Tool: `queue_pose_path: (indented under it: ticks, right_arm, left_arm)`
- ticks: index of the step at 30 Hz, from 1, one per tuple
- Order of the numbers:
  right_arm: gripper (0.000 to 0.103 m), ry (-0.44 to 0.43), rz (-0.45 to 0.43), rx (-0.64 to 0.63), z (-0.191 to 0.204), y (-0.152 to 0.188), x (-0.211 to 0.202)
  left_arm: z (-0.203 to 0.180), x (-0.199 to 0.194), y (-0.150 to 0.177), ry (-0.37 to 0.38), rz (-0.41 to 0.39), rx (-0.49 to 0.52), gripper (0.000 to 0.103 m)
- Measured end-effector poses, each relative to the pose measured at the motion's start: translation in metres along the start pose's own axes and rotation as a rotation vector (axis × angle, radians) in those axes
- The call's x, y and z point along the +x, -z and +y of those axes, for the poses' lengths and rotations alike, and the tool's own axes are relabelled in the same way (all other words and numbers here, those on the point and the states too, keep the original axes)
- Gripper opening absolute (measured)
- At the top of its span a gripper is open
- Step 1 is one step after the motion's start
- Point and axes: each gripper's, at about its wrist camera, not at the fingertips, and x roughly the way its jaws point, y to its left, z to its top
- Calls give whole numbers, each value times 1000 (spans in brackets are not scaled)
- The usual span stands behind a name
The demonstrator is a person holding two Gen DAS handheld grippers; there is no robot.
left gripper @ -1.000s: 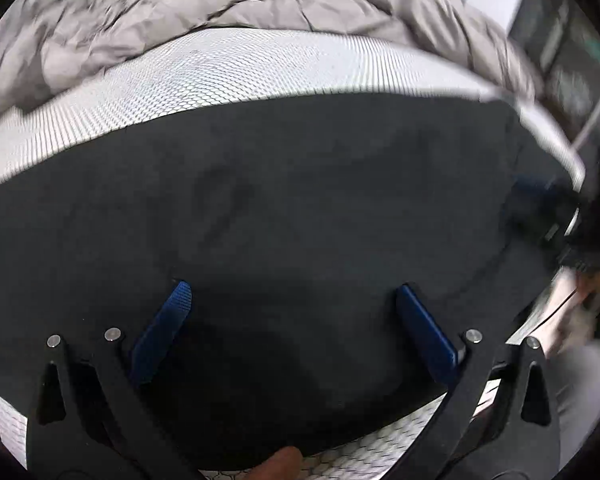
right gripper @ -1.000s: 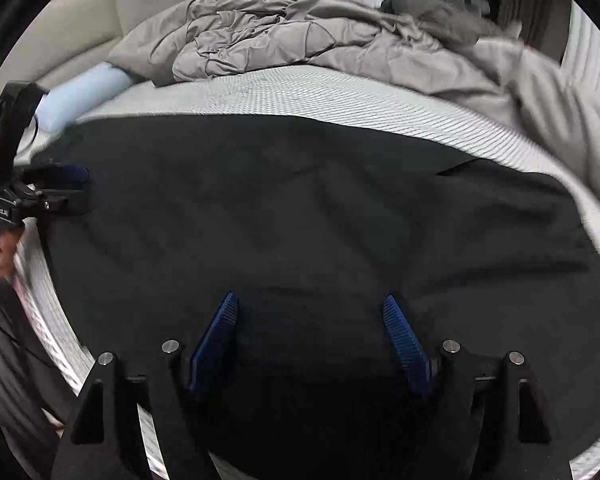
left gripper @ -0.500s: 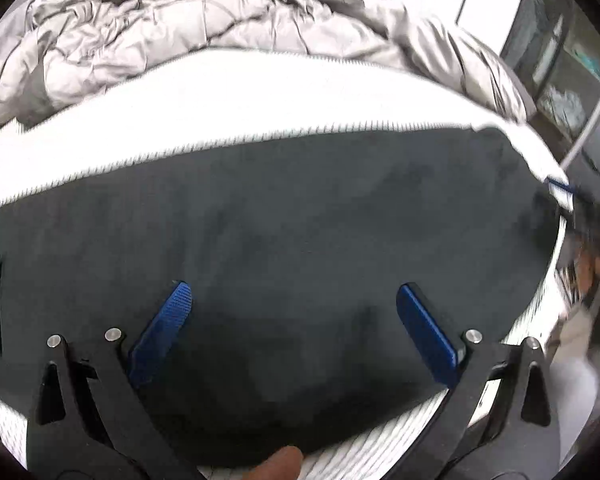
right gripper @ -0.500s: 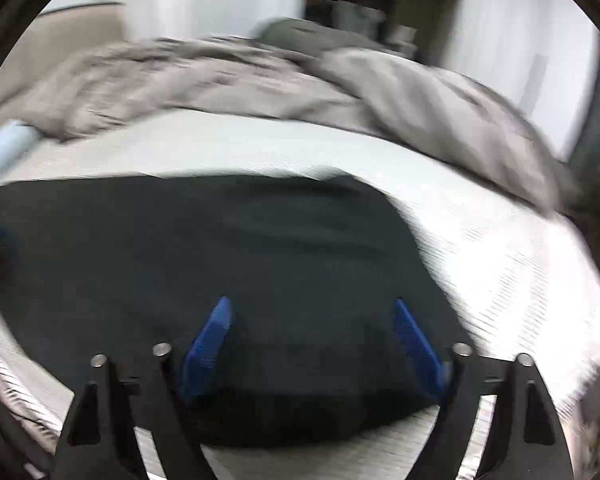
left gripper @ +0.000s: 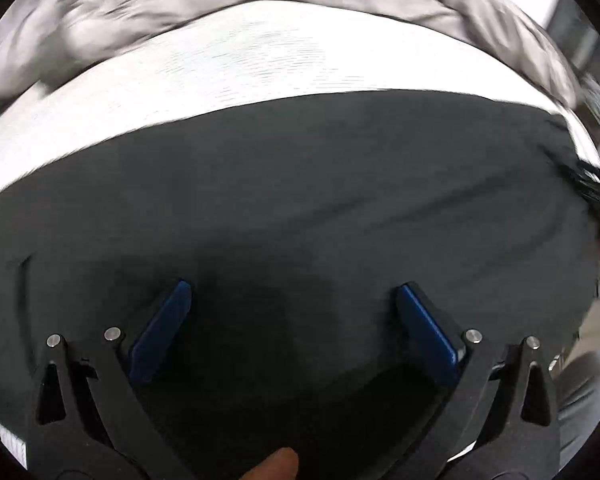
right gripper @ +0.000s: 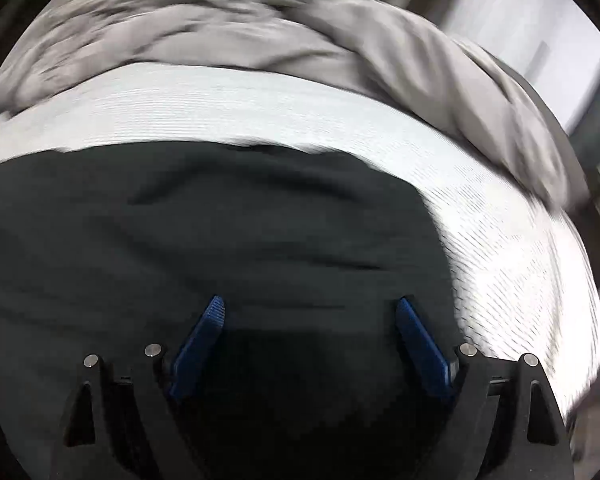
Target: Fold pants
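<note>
The black pants (left gripper: 300,200) lie spread flat on the white textured bed sheet (left gripper: 228,64), filling the lower part of both wrist views, with soft diagonal wrinkles running across the cloth. In the right wrist view the pants (right gripper: 204,232) end in a rounded edge on the right, bare sheet (right gripper: 500,240) wrapping around beyond it. Now the tools: the left gripper (left gripper: 290,300) hangs over the dark fabric with its blue pads (left gripper: 160,332) spread wide, nothing pinched between them, only cloth lying underneath. A fingertip (left gripper: 276,466) pokes in at the bottom edge of that view. The right gripper (right gripper: 308,312) is spread as well, blue pads (right gripper: 198,346) standing well apart above the pants near that right-hand edge, gripping nothing; its jaws have just been opening, with only the flat cloth below them. Whether either set of tips touches the fabric, I can't tell. Further back, a rumpled grey duvet (right gripper: 260,36) is heaped along the far side of the bed, badly smeared by motion blur in both views. At the far right of the left view sits something dark (left gripper: 588,184), too blurred to make out.
</note>
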Motion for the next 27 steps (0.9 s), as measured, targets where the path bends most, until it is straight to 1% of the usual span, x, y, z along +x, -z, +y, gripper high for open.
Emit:
queue_pose_path:
  ticks: [1, 2, 3, 4, 5, 6, 8, 9, 10, 11, 12, 13, 15, 16, 18, 19, 20, 21, 22, 23, 24, 25, 26, 27]
  right_arm:
    - [88, -4, 1, 26, -7, 2, -2]
    - [88, 13, -4, 52, -12, 1, -8]
    - [88, 22, -17, 56, -10, -3, -13]
    - [88, 12, -46, 50, -4, -5, -21]
    - [88, -16, -74, 45, 6, -4, -35]
    - [88, -60, -96, 36, 19, -11, -42]
    - [88, -159, -110, 2, 51, -23, -54]
    - [88, -218, -108, -14, 72, -35, -58]
    - [88, -264, -98, -15, 86, -42, -57]
    - [88, -322, -74, -19, 106, -48, -56]
    - [88, -378, -42, -35, 127, -52, -54]
    - [88, -408, -8, -47, 143, -60, -45]
    - [88, -392, 20, -52, 169, -66, -30]
    - [88, -358, 44, -90, 179, -68, -19]
    - [88, -258, 72, -151, 175, -64, 1]
    - [88, -224, 58, -169, 165, -63, 4]
    - [89, -174, 37, -157, 140, -61, 8]
    - [89, -96, 46, -109, 109, -62, 17]
    - [89, -39, 54, -40, 81, -61, 21]
    - [87, -2, 59, 33, 53, -59, 25]
    - [86, -2, 73, 103, 28, -54, 31]
    - [86, -81, 83, 151, 15, -49, 35]
    - [86, -85, 70, 143, 15, -47, 34]
    - [86, -23, 50, 69, 27, -48, 28]
  left_arm:
    - [8, -4, 0, -6, -12, -19, 102]
    - [16, -11, 0, -13, -31, -44, 102]
    - [22, -20, -3, -10, -48, -69, 102]
    - [23, -26, -6, -2, -61, -79, 102]
    - [24, -34, -14, 13, -90, -92, 102]
    - [21, -37, -20, 23, -106, -92, 102]
    - [10, -35, -41, 37, -122, -79, 102]
    - [1, -25, -55, 61, -99, -61, 102]
    - [-16, -16, -62, 71, -79, -51, 102]
    - [-28, -6, -69, 77, -54, -42, 102]
    - [-39, 8, -78, 90, -25, -10, 102]
    - [-51, 19, -82, 93, -8, 11, 102]
    - [-65, 42, -84, 54, 43, 48, 102]
    - [-62, 49, -82, 36, 53, 56, 102]
    - [-53, 47, -75, 50, 31, 73, 102]
    - [-46, 45, -75, 54, 25, 76, 102]
    - [-34, 40, -73, 63, 14, 78, 102]
    - [-28, 39, -69, 42, 4, 73, 102]
    - [-12, 36, -60, 8, -2, 58, 102]
    - [8, 34, -56, -7, -10, 27, 102]
    - [20, 35, -56, 6, -15, 12, 102]
    - [36, 30, -54, 10, -23, -15, 102]
    - [46, 26, -53, -2, -34, -33, 102]
    - [54, 21, -52, -10, -46, -50, 102]
